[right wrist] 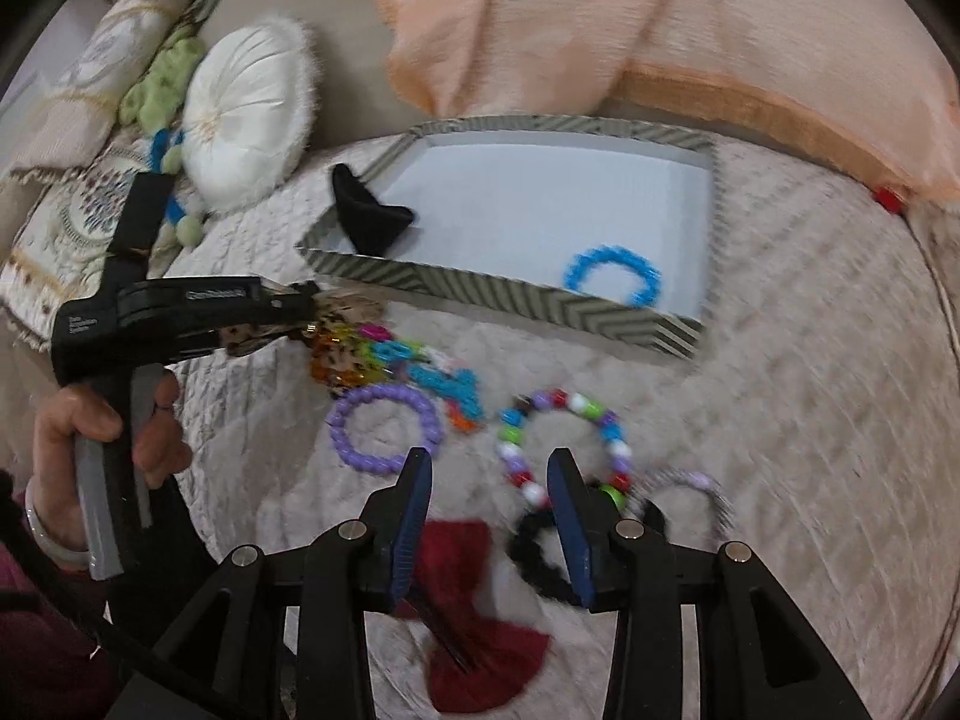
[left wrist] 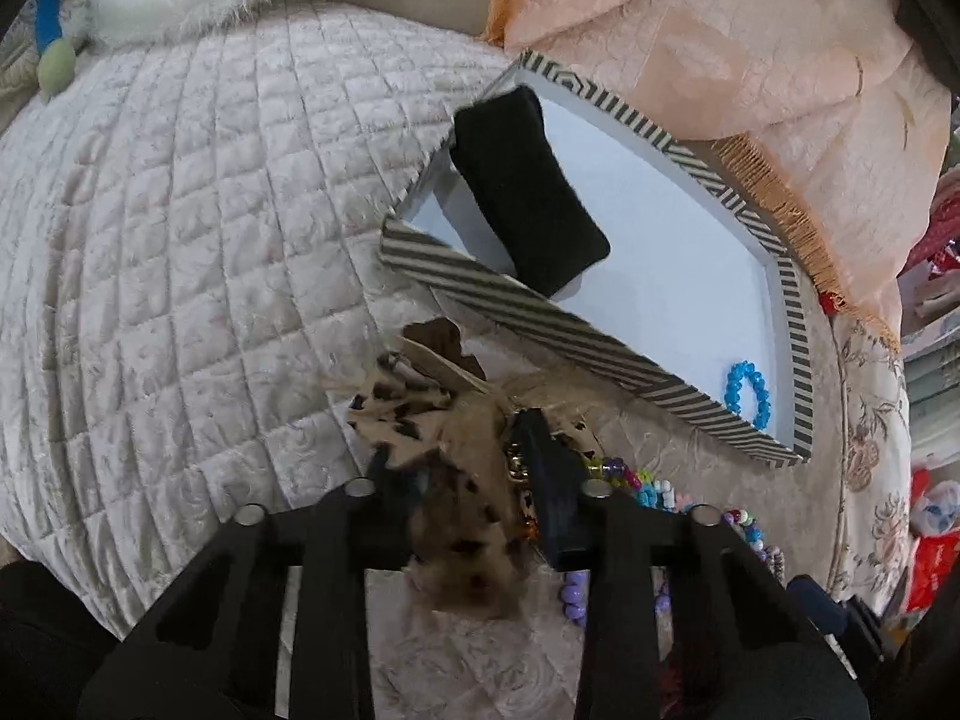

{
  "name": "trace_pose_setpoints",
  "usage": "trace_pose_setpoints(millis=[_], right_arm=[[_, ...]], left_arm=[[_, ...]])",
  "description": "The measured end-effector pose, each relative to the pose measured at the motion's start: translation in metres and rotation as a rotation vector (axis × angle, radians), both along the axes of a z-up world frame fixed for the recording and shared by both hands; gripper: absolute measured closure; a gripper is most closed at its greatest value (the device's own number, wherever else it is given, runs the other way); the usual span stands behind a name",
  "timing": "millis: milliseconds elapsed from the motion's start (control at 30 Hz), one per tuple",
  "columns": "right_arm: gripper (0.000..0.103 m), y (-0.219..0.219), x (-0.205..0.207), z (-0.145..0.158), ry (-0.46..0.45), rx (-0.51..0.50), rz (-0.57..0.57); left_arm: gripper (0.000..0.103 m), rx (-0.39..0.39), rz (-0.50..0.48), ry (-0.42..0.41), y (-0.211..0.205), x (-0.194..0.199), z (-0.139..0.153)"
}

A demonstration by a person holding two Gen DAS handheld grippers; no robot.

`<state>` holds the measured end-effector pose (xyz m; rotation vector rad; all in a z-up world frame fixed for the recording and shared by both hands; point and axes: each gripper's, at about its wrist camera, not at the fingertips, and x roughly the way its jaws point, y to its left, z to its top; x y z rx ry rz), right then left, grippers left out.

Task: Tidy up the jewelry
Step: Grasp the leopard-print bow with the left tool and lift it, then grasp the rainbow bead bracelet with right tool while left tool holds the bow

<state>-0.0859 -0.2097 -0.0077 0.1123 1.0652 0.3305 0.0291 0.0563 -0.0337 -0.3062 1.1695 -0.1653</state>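
Tray (right wrist: pixel 456 294): on the quilt (right wrist: pixel 780 420), far centre.
Pad (right wrist: pixel 369 213): in the tray's left end, tilted against its wall.
Loose bracelet (right wrist: pixel 612 282): in the tray's near right corner.
Bracelet heap (right wrist: pixel 420 384): on the quilt, just near of the tray.
Bow (right wrist: pixel 480 618): nearest, right of the person's hand (right wrist: pixel 102 444).
Round cushion (right wrist: pixel 246 114): far left of the tray.

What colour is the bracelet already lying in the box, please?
Bright blue; the bracelet shows best in the left wrist view, in the box.

Quilted pale bedspread (left wrist: pixel 180 228), peach fringed cloth (left wrist: pixel 750 42) behind, round white cushion (right wrist: pixel 246 120), perhaps a headboard
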Motion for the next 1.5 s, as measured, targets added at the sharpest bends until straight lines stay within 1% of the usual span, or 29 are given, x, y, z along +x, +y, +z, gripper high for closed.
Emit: trace_pose_setpoints(millis=[33,67,133,233,400,500,600,733,800,833,867,967,1000,1100,1300,1500], right_arm=[[0.065,0.004,0.003,0.0,-0.008,0.005,0.014],[0.065,0.011,0.009,0.0,-0.021,0.015,0.035],[0.065,0.022,0.019,-0.003,-0.025,0.03,0.075],[0.065,0.044,0.037,-0.011,-0.035,0.013,0.143],[0.066,0.079,0.065,-0.029,-0.005,0.007,0.238],[0.066,0.094,0.073,-0.037,-0.008,-0.051,0.276],[0.066,0.102,0.084,-0.046,-0.002,-0.082,0.291],[0.072,0.107,0.097,-0.054,0.006,-0.098,0.308],[0.078,0.113,0.103,-0.06,0.015,-0.129,0.324],[0.087,0.114,0.104,-0.061,0.014,-0.142,0.326],[0.088,0.114,0.107,-0.061,0.01,-0.141,0.323],[0.089,0.102,0.111,-0.048,0.015,-0.039,0.287],[0.095,0.101,0.11,-0.044,0.004,-0.031,0.283],[0.095,0.092,0.106,-0.027,-0.017,0.014,0.27],[0.095,0.076,0.088,0.017,-0.094,0.066,0.251],[0.095,0.057,0.073,0.054,-0.17,0.079,0.212]], left_arm=[[0.09,0.0,0.008,-0.016,0.003,-0.002,0.004],[0.091,0.001,0.013,-0.024,0.005,-0.003,0.007],[0.095,0.0,0.028,-0.05,0.016,-0.004,0.017],[0.095,0.007,0.048,-0.072,0.031,-0.007,0.024],[0.095,-0.002,0.083,-0.083,0.054,-0.01,0.028],[0.095,-0.01,0.105,-0.09,0.066,-0.011,0.03],[0.095,-0.015,0.115,-0.092,0.074,-0.01,0.033],[0.095,-0.013,0.11,-0.097,0.078,-0.012,0.034],[0.095,-0.012,0.109,-0.094,0.077,-0.012,0.033],[0.095,-0.014,0.109,-0.091,0.077,-0.012,0.033],[0.095,-0.016,0.109,-0.086,0.077,-0.013,0.032],[0.095,-0.025,0.109,-0.08,0.08,-0.014,0.032],[0.095,-0.025,0.11,-0.081,0.08,-0.014,0.033],[0.095,-0.032,0.115,-0.093,0.081,-0.015,0.04],[0.096,-0.027,0.096,-0.142,0.075,-0.022,0.064],[0.096,-0.017,0.065,-0.188,0.065,-0.029,0.089]])
